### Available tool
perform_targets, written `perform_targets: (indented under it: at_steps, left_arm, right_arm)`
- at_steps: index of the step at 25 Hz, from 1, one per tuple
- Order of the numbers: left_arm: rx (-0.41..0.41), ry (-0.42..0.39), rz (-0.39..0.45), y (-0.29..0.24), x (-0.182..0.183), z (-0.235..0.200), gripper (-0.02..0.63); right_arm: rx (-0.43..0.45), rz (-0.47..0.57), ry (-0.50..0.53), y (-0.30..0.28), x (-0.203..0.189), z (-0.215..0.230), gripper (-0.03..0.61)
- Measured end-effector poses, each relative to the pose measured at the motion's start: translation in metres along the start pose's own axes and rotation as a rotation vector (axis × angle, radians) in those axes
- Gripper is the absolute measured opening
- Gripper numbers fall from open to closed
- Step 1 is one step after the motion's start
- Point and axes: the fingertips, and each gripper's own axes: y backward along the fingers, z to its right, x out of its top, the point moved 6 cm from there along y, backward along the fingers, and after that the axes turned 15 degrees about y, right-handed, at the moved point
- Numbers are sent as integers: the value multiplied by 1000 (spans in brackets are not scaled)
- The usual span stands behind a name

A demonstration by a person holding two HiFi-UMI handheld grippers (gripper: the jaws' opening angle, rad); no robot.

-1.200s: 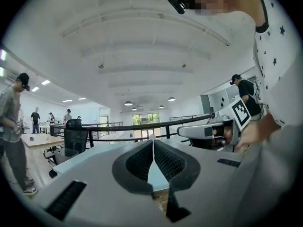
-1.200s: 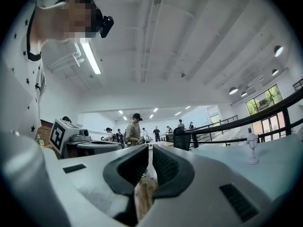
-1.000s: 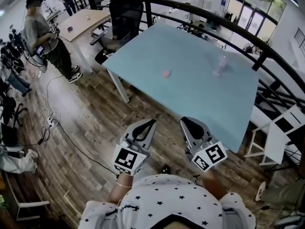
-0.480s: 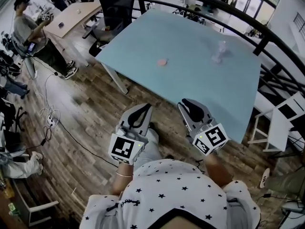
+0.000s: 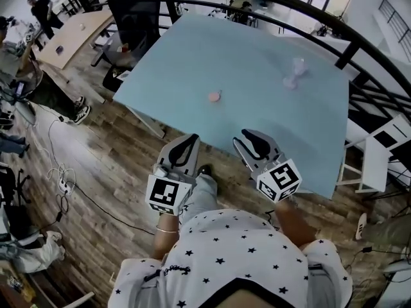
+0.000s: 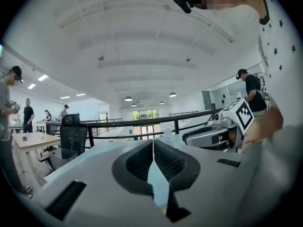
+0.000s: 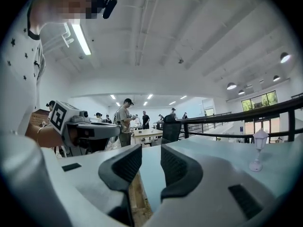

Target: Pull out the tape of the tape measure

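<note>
Ahead: rounded pink item (image 5: 214,96), smooth blue tabletop (image 5: 257,130).

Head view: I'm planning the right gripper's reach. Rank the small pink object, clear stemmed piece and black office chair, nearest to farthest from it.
From the right gripper, jaws opening and empty:
1. small pink object, on the table, ahead-left.
2. clear stemmed piece, table's right side.
3. black office chair, past the table's far-left corner.
</note>
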Motion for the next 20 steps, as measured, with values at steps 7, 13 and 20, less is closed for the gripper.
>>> perform_targets:
  at_steps: [7,13,20]
  left_arm:
    - [-67,9,-61,-59,-5,-67,29]
    - [-111,13,-112,-97,-2,-119,29]
    - [-135,36,-161,-122,-8,-169,29]
  right_arm:
    - [-67,-130,-8,-70,-42,26,138]
    - [-103,-241,-49,-130,-71,45,164]
    - [-125,-401,-75,-179,-125,61,195]
